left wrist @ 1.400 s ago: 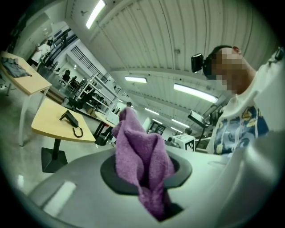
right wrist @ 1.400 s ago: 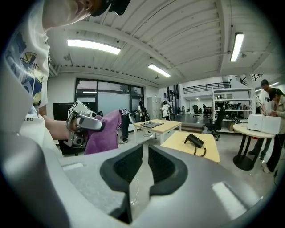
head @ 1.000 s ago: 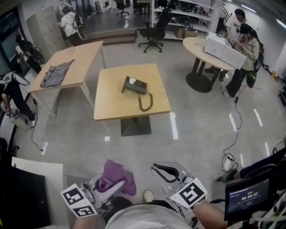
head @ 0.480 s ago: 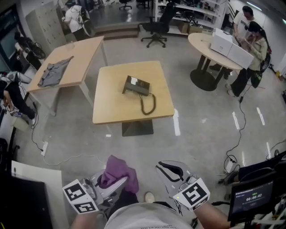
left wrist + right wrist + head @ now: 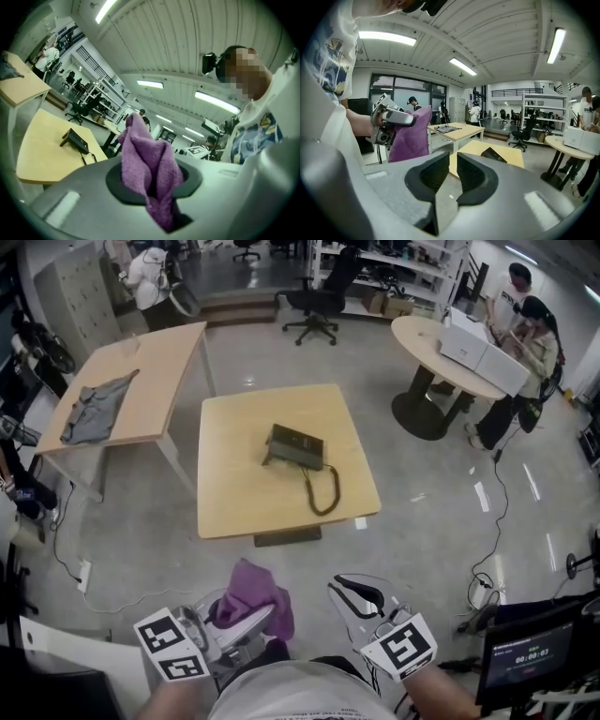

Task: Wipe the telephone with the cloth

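My left tool (image 5: 246,620) is pinching the purple cloth (image 5: 255,592), which bunches up out of its jaws. My right tool (image 5: 354,594) grips nothing; its jaws stand nearly together, with only a narrow slot between them. The telephone (image 5: 298,447) sits well ahead of both tools, near the middle of the square table (image 5: 234,502). The cloth is well apart from the telephone.

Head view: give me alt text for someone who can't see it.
The left gripper clamps a purple cloth; the right gripper is empty. Ahead, a dark telephone sits on a square wooden table.
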Available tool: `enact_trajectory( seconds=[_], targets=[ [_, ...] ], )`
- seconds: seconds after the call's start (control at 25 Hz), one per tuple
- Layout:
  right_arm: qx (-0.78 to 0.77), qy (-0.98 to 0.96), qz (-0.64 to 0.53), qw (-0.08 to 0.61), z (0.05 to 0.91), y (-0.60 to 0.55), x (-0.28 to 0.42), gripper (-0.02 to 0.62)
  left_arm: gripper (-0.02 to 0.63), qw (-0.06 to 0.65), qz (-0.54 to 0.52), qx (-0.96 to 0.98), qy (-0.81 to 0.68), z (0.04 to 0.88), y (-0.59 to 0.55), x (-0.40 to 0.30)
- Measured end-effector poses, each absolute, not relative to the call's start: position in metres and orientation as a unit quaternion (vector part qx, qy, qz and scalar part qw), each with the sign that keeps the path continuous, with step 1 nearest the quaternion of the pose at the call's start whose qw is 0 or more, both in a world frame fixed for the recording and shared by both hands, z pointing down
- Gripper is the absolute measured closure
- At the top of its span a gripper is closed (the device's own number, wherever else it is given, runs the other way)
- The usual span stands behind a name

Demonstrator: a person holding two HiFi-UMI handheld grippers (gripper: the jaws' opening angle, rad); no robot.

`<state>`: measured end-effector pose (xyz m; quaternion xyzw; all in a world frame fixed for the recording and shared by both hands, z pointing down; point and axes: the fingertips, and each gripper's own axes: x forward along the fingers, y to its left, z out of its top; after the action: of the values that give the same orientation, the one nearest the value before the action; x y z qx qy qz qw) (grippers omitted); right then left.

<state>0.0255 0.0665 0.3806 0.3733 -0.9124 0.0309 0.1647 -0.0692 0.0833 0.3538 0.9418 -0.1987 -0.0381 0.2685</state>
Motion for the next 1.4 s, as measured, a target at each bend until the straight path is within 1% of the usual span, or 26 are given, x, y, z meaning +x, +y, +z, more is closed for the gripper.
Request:
enact_trajectory(
  seconds=[0.28,0.52,0.84,1.2,1.4],
  targets=[
    [0.392,-0.904,0.02,0.167,0.382,0.012,-0.015,0.54,0.517,0.277,-0.031,0.942,-0.188,0.364,0.037,-0.105],
    [0.394,-0.897,0.013,0.197,0.398,-0.022,-0.014,0.531,0.517,0.29,-0.039,0.937,-0.19,0.37,0.012,-0.105],
    [0.386,-0.873,-0.065,0.29,0.442,-0.103,-0.001,0.5,0.517,0.307,-0.048,0.926,-0.215,0.369,-0.038,-0.096],
    [0.356,-0.858,-0.108,0.354,0.506,-0.178,0.004,0.492,0.517,0.318,-0.05,0.913,-0.249,0.366,-0.079,-0.091],
    [0.338,-0.847,-0.12,0.392,0.549,-0.215,0.005,0.466,0.517,0.326,-0.051,0.905,-0.269,0.364,-0.095,-0.09]
  ],
)
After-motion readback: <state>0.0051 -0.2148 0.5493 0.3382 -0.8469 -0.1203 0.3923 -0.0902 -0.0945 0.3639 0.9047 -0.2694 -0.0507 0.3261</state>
